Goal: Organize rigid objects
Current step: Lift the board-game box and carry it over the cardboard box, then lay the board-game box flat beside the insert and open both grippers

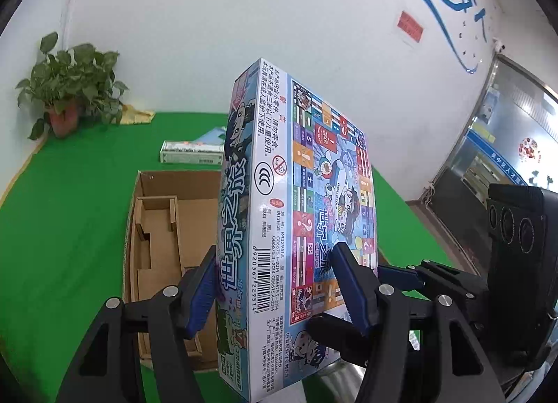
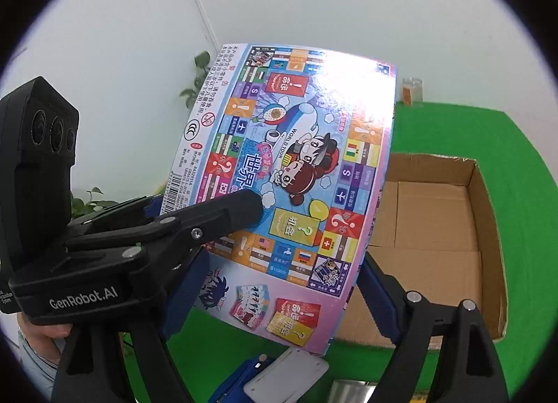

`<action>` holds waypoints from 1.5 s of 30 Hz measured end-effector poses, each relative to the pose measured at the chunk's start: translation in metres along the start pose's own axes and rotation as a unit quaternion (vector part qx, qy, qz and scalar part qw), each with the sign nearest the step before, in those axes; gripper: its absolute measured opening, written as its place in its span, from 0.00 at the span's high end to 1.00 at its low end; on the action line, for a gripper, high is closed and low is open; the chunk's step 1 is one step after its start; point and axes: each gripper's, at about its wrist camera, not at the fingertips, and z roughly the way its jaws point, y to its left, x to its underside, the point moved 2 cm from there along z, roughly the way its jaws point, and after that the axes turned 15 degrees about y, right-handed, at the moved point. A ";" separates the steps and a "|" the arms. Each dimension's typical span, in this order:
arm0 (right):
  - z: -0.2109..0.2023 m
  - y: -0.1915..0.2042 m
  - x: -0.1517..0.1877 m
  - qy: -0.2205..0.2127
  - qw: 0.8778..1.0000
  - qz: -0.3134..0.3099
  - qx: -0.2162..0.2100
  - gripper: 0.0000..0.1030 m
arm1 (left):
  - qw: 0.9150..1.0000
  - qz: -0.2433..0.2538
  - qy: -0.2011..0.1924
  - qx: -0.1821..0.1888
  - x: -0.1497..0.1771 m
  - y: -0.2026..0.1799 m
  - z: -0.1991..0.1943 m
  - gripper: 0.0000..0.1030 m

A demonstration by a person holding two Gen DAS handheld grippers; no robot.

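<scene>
— Where's the board game box point(image 1: 300, 221)?
— In the air above the green table point(image 1: 69, 194), over the open cardboard carton point(image 2: 443, 228).
— The grips?
— Left gripper point(image 1: 275, 284) pinches its thickness; right gripper point(image 2: 275, 295) spans its width, both clamped.

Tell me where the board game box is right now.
The board game box is held up off the green table, gripped by both the left gripper and the right gripper, just right of the open cardboard box in the left wrist view.
</scene>
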 end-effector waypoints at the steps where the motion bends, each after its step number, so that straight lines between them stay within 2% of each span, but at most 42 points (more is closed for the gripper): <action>1: 0.010 -0.005 -0.005 0.015 1.000 0.003 -0.004 0.18 | 1.000 -0.007 0.009 -0.001 -0.003 0.006 0.011 0.42; 4: 0.032 -0.015 -0.008 0.042 0.999 0.012 -0.014 0.18 | 0.999 -0.025 0.036 -0.001 -0.005 0.020 0.044 0.42; 6: 0.048 -0.023 -0.009 0.059 0.998 0.020 -0.023 0.18 | 0.998 -0.029 0.051 -0.002 0.008 0.031 0.059 0.42; 10: 0.081 -0.035 -0.003 0.094 0.994 0.032 -0.040 0.18 | 0.995 -0.049 0.085 -0.006 0.013 0.045 0.096 0.42; 16: 0.114 -0.050 0.000 0.140 0.988 0.038 -0.053 0.18 | 0.990 -0.075 0.119 -0.003 0.042 0.070 0.138 0.42; 24: 0.146 -0.063 -0.003 0.194 0.977 0.055 -0.063 0.18 | 0.983 -0.093 0.155 -0.012 0.054 0.088 0.184 0.44; 27: 0.155 -0.066 -0.009 0.198 0.976 0.060 -0.068 0.19 | 0.984 -0.080 0.150 -0.045 0.058 0.082 0.181 0.47; 29: 0.156 -0.065 -0.008 0.201 0.976 0.058 -0.063 0.21 | 0.984 -0.065 0.138 -0.089 0.057 0.078 0.177 0.52; 30: 0.153 -0.071 -0.001 0.203 0.976 0.059 -0.060 0.23 | 0.985 -0.061 0.134 -0.095 0.056 0.077 0.175 0.57; 32: 0.162 -0.075 0.000 0.222 0.972 0.063 -0.048 0.40 | 0.987 -0.050 0.124 -0.084 0.055 0.071 0.168 0.59; 33: 0.166 -0.076 0.001 0.234 0.969 0.068 -0.042 0.45 | 0.988 -0.047 0.122 -0.081 0.054 0.069 0.165 0.59; 37: 0.165 -0.072 0.002 0.240 0.969 0.052 -0.025 0.47 | 0.989 -0.029 0.111 -0.091 0.059 0.055 0.149 0.59; 41: 0.164 -0.077 -0.004 0.241 0.968 0.061 -0.036 0.49 | 0.990 -0.029 0.095 -0.103 0.068 0.056 0.128 0.59; 45: 0.168 -0.080 -0.008 0.241 0.969 0.056 -0.022 0.54 | 0.988 -0.066 0.106 -0.096 0.088 0.082 0.117 0.59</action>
